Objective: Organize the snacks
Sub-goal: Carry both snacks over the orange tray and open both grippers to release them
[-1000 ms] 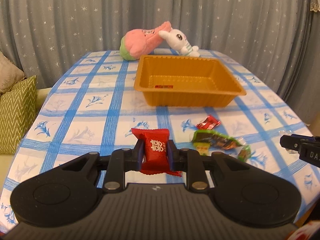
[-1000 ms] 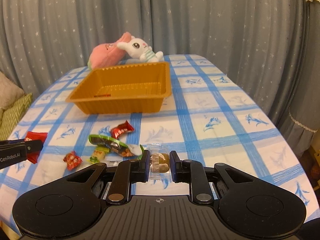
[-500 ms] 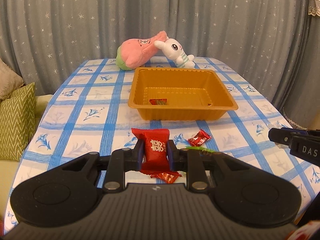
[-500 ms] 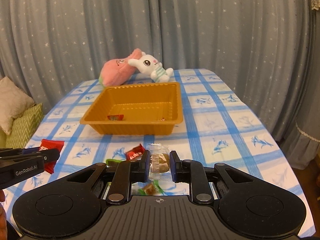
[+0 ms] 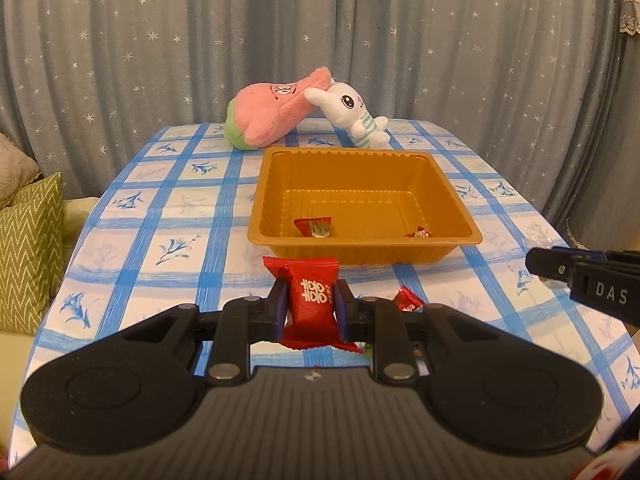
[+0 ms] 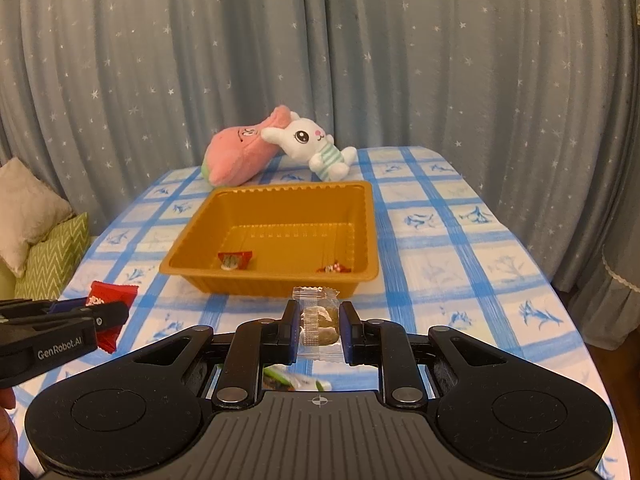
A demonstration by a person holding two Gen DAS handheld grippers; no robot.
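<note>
My left gripper [image 5: 310,300] is shut on a red snack packet [image 5: 310,292] and holds it above the table, short of the orange tray [image 5: 360,152]. My right gripper [image 6: 319,320] is shut on a clear-wrapped brown snack [image 6: 319,318], also raised in front of the orange tray [image 6: 292,189]. Two small red wrapped candies [image 5: 314,227] [image 5: 418,233] lie inside the tray. A small red candy [image 5: 406,299] lies on the table below the left gripper. A green wrapper [image 6: 280,376] shows under the right gripper.
A pink plush [image 5: 272,114] and a white bunny plush [image 5: 352,114] lie behind the tray. The table has a blue checked cloth [image 5: 168,216]. Green cushions [image 5: 28,240] sit off the left edge. Grey curtains hang behind.
Both grippers have risen from the table with their snacks held. The view now looks down into the tray, and the loose snacks have dropped below the grippers.
</note>
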